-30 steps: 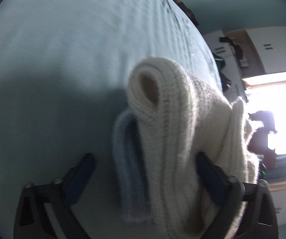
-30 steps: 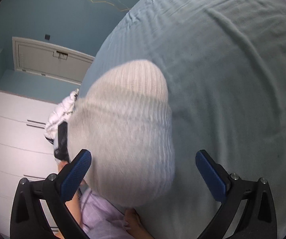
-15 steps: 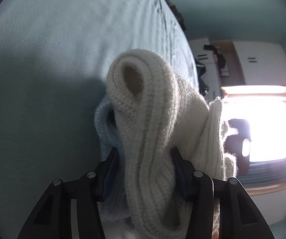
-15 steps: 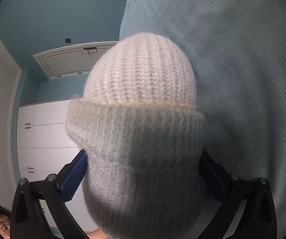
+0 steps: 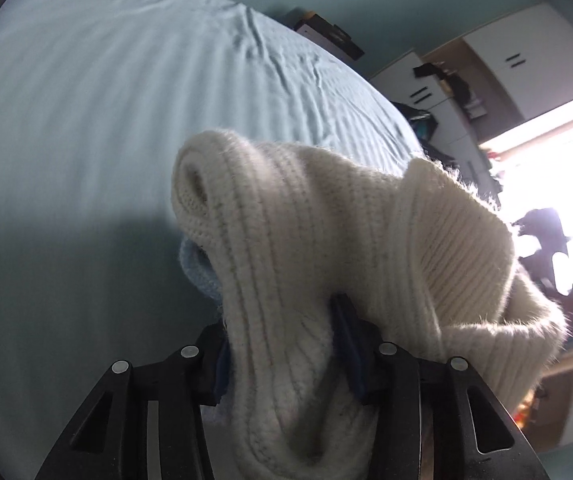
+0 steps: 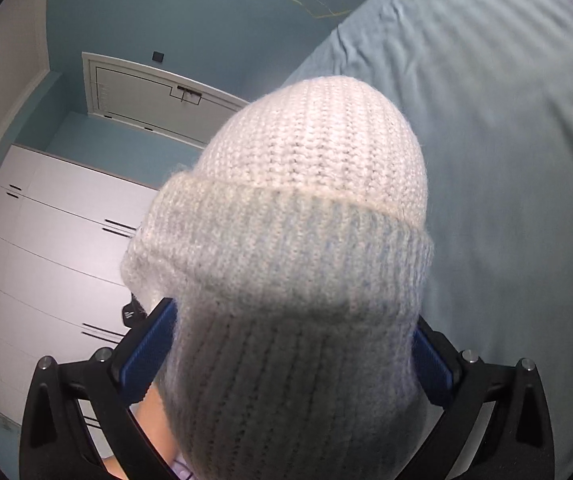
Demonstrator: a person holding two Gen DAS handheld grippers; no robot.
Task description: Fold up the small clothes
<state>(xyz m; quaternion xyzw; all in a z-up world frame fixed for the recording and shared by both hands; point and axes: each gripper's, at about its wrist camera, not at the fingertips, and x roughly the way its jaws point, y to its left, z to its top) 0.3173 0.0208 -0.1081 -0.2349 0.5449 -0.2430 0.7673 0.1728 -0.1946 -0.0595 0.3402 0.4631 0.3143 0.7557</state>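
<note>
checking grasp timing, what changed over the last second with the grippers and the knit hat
The left gripper went from wide open to shut on a bunched fold of the cream knit hat, and the hat was lifted off the blue bedsheet. The right gripper narrowed from wide open until its pads sit against the hat's cuff. The hat kept its cuff turned up.

Counted items: one cream knit hat (image 5: 286,240), one pale blue knit piece (image 5: 200,272) beneath it, two claws, left (image 5: 282,344) and right (image 6: 294,344), one bed (image 5: 106,100), one door (image 6: 138,96).
</note>
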